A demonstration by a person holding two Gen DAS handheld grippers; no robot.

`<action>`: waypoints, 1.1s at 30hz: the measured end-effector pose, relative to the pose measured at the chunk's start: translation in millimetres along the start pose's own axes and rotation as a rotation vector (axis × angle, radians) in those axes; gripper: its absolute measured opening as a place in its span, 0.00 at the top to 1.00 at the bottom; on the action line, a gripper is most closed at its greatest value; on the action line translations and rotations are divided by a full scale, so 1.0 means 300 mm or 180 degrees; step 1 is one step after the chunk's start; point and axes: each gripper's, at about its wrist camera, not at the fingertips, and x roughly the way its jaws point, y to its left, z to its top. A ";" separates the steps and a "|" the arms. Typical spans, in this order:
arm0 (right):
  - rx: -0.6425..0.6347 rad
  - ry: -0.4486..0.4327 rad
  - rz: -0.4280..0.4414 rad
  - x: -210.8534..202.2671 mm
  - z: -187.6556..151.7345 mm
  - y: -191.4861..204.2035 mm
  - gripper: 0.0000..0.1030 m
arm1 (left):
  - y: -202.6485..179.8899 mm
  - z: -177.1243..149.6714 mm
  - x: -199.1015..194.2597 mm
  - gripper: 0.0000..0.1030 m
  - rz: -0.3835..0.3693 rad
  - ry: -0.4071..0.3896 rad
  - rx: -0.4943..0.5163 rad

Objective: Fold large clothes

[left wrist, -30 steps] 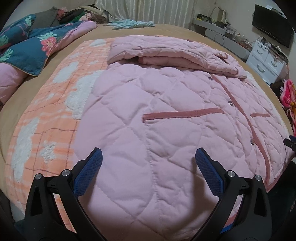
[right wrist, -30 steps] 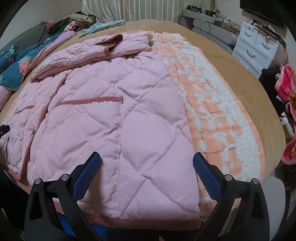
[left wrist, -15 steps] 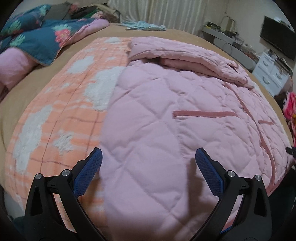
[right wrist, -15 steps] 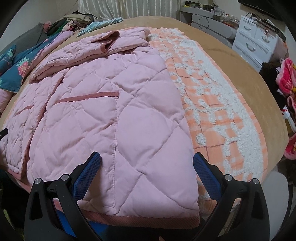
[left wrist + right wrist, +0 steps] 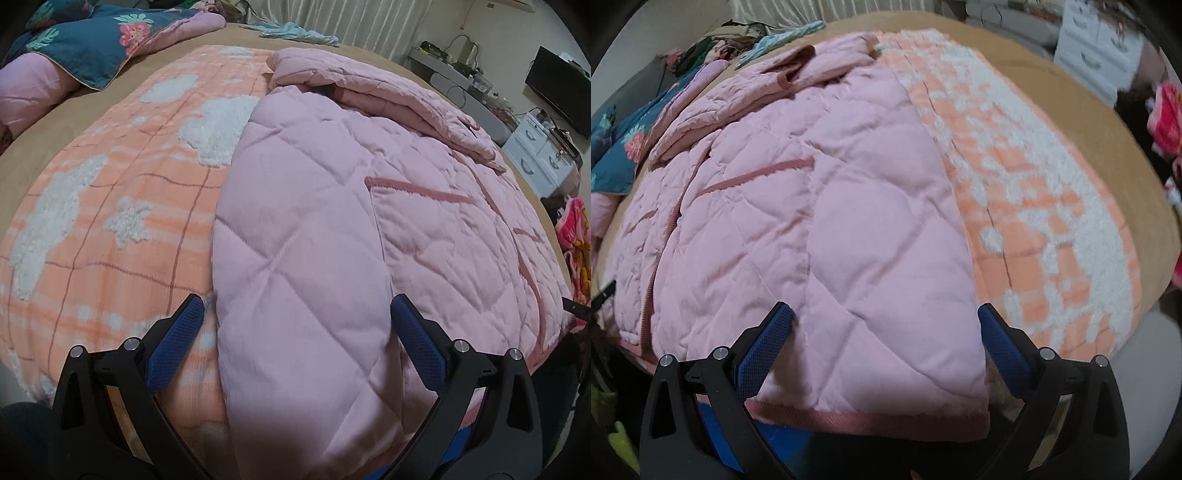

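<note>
Both hand-held grippers, left (image 5: 295,321) and right (image 5: 884,325), gape over the pink quilted jacket (image 5: 351,221).

Both cameras sit low and close at the bed's near edge, facing across it. The left view looks over the jacket (image 5: 332,221) from its left side, the right view (image 5: 812,221) from its right. The 2 views share the jacket and the orange blanket (image 5: 110,221).

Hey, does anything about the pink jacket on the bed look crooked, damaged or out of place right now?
Nothing looks damaged or spilled. The pink quilted jacket lies flat on the orange checked blanket, its sleeves folded across the top. Both grippers, left and right, are open at its bottom corners.
</note>
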 end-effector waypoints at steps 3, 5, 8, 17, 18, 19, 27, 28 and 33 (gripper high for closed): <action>0.0086 0.0059 0.0092 0.008 -0.003 -0.016 0.04 | 0.003 -0.010 -0.003 0.08 -0.0019 0.0003 -0.0015; 0.0045 0.0079 0.0105 0.011 -0.004 -0.003 0.04 | 0.001 -0.015 -0.004 0.09 -0.0022 -0.0001 -0.0034; 0.0131 0.0104 0.0325 0.012 -0.023 -0.005 0.04 | -0.007 -0.027 -0.010 0.09 -0.0035 -0.0008 -0.0029; 0.0070 -0.0106 0.0450 -0.030 -0.066 0.018 0.43 | -0.037 -0.050 -0.021 0.09 -0.0078 -0.0024 0.0074; 0.0061 -0.0187 0.0482 -0.044 -0.074 0.019 0.55 | -0.036 -0.050 -0.025 0.09 -0.0112 -0.0035 0.0069; 0.0046 -0.0252 0.0493 -0.055 -0.078 0.021 0.64 | -0.037 -0.050 -0.028 0.09 -0.0125 -0.0045 0.0073; -0.0056 -0.0651 0.0481 -0.129 -0.054 0.066 0.80 | -0.065 -0.043 -0.062 0.57 -0.0224 -0.0150 0.0201; -0.0082 -0.0721 0.0491 -0.142 -0.046 0.075 0.80 | -0.066 -0.041 -0.065 0.64 -0.0232 -0.0164 0.0210; -0.0164 -0.1076 0.0598 -0.220 -0.012 0.105 0.81 | -0.084 -0.015 -0.104 0.85 -0.0289 -0.0321 0.0291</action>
